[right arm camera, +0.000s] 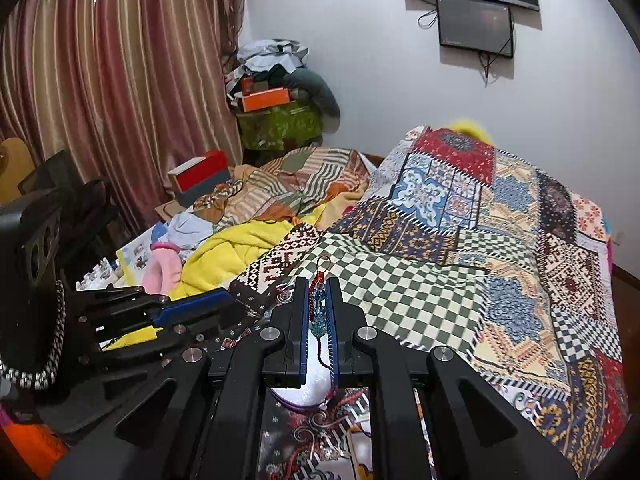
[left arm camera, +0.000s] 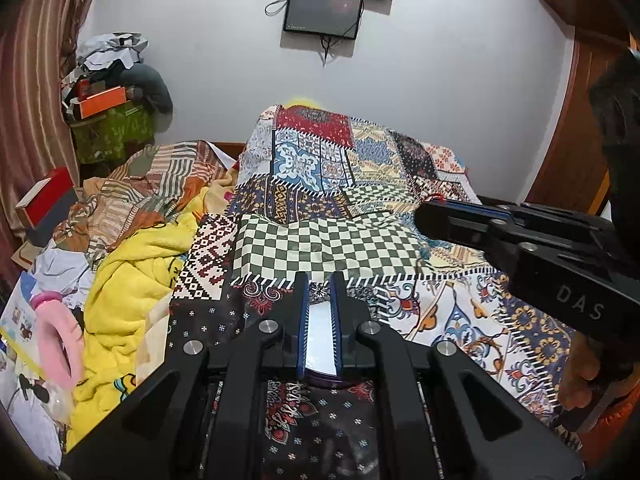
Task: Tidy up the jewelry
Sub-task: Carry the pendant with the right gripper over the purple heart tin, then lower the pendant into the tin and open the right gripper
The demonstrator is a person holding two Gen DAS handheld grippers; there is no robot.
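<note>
Fingers on the left gripper (left arm camera: pixel 320 292) sit close together, squeezing a flat white card (left arm camera: pixel 319 338) with a sparkly silver piece of jewelry (left arm camera: pixel 319 291) at its tip. The right gripper (right arm camera: pixel 319 300) has its fingers narrow too, pinching a beaded blue and red charm on a red string (right arm camera: pixel 318 308). Both are held up over the bed, so the jewelry is in the fingers, not lying down.

The string charm looks thin and slippery. If the right fingers loosen even a little, I think it could slide out and get lost in the busy pattern below. The white card could tip and drop its shiny piece too.

To the left, a fluffy yellow blanket (left arm camera: pixel 132 280) is bunched up beside a pink soft ring (left arm camera: pixel 60 340). In the middle, a bright patchwork bedspread (left arm camera: pixel 340 240) covers the bed. A red and grey box (right arm camera: pixel 200 178) sits by the striped pink curtain (right arm camera: pixel 120 100). A dark screen (right arm camera: pixel 474 26) hangs on the white wall.
</note>
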